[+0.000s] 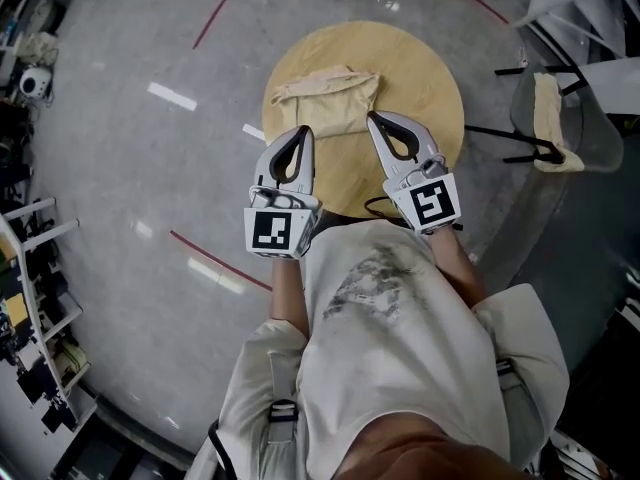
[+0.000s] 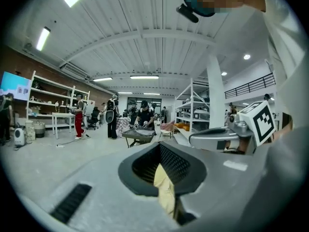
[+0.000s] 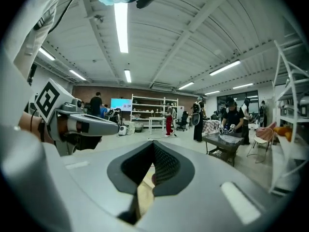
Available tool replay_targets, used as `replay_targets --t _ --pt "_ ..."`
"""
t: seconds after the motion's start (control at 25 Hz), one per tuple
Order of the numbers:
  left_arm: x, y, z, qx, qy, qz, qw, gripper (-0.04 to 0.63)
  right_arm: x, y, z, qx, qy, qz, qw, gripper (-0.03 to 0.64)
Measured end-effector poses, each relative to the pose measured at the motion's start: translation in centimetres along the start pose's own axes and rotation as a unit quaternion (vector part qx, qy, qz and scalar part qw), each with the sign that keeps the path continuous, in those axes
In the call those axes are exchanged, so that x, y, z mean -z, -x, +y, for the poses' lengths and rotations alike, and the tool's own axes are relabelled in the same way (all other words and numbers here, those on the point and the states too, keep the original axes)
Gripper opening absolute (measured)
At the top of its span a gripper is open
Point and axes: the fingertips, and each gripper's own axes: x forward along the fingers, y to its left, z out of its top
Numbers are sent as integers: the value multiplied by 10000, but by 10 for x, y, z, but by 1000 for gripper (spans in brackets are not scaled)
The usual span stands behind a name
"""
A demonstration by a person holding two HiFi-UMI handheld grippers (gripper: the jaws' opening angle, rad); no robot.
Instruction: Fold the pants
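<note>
Looking down in the head view, you had the pants (image 1: 325, 103) lying bunched on the round table (image 1: 435, 78), with your left gripper (image 1: 304, 129) and right gripper (image 1: 370, 116) at their near edge. In the left gripper view, the jaws were clenched on beige cloth, apparently the pants. In the right gripper view, the jaws pinched the same cloth.

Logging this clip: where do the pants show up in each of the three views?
Head view: pants upper centre, lying on the round table.
Left gripper view: pants bottom centre, a beige strip pinched between the jaws.
Right gripper view: pants bottom centre-left, between the jaws.
Shared landmark: the marker cubes; each gripper view shows the other gripper's.
</note>
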Motion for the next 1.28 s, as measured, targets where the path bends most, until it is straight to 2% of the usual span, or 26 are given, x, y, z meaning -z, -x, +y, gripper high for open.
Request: replay_targets --t 0.12,0.8,1.0,1.28 --pt "11 6 0 -134 127 119 9998 8 1 5 8 13 -158 -60 9999 6" --pt "10 14 -5 -53 67 54 9999 8 -1 12 18 -25 -269 85 9996 6" --pt "10 12 -3 -44 50 55 10000 8 -4 9 15 -31 -83 -105 9999 6" --pt "12 11 0 -27 38 81 10000 8 -2 7 16 -33 -57 -7 10000 6"
